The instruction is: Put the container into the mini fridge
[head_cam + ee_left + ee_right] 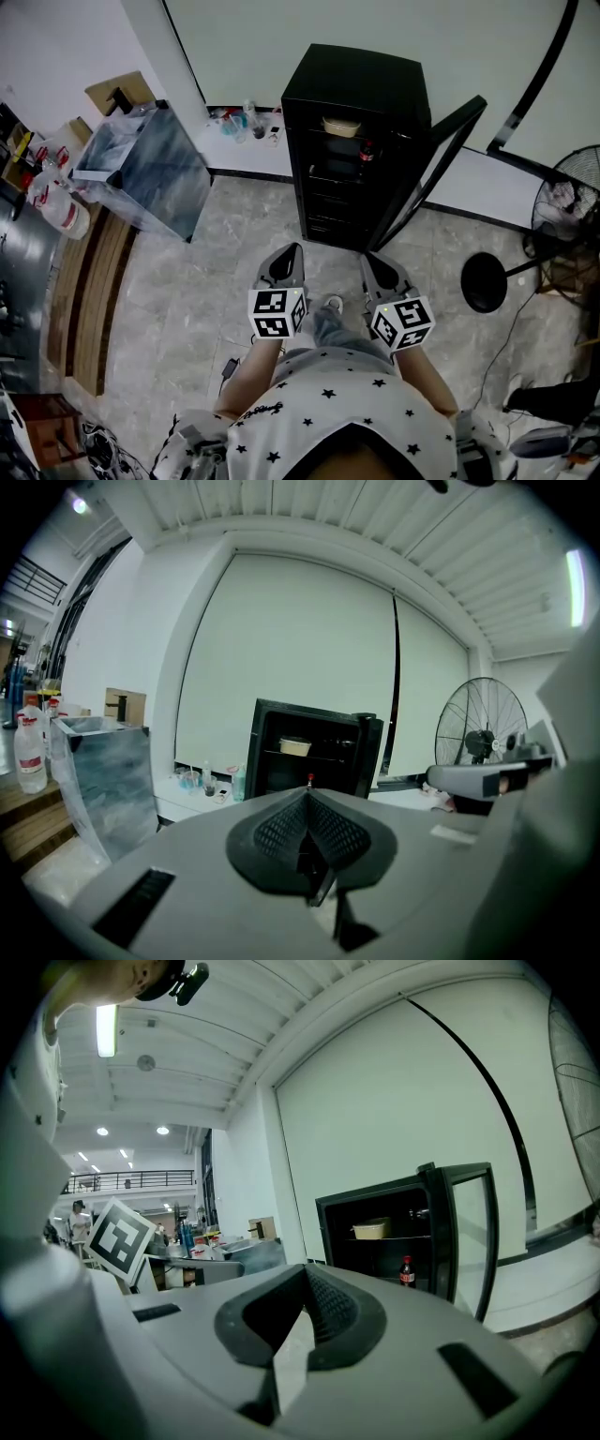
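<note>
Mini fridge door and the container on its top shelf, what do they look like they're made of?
Door: probably clear glass in a black frame; the wall shows through its panel. Container: pale and matte, likely plastic or paper; too small to tell which.

No legible txt, labels or nos. anywhere in view.

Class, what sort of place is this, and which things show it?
Probably a workshop or lab hall: high ribbed ceiling, strip light, railed upper walkway, pedestal fan.
</note>
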Demonstrator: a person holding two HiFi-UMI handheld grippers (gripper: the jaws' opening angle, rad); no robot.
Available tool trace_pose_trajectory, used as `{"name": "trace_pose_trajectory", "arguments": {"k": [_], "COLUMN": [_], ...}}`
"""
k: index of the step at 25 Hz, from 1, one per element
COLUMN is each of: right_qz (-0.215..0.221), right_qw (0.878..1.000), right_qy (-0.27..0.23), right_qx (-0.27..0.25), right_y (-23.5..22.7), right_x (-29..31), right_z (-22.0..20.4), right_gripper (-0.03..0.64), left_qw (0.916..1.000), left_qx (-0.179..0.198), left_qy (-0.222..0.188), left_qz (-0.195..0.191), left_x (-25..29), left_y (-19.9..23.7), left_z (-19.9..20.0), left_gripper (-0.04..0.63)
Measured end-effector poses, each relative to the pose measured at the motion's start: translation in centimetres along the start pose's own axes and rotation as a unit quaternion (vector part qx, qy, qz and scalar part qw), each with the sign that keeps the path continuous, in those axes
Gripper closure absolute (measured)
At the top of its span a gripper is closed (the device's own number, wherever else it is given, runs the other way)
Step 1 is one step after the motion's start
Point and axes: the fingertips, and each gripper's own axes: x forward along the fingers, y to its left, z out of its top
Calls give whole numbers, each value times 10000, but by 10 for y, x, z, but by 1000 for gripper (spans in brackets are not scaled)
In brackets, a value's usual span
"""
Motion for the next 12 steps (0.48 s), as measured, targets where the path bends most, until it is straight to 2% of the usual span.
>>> {"name": "trace_pose_trajectory", "arguments": {"k": [12], "right_qz": [18], "right_qw": [10000], "right_qy": [40], "right_qx": [-6], "right_y": [-2], "right_x": [12], "right_z": [-1], "right_gripper": [624], "left_qw": [10000], "left_qx": [-28], "left_qy": [86], "left_qz": [37], "left_x": [6], "left_y": [12], "left_z": [-1], "left_gripper": [583]}}
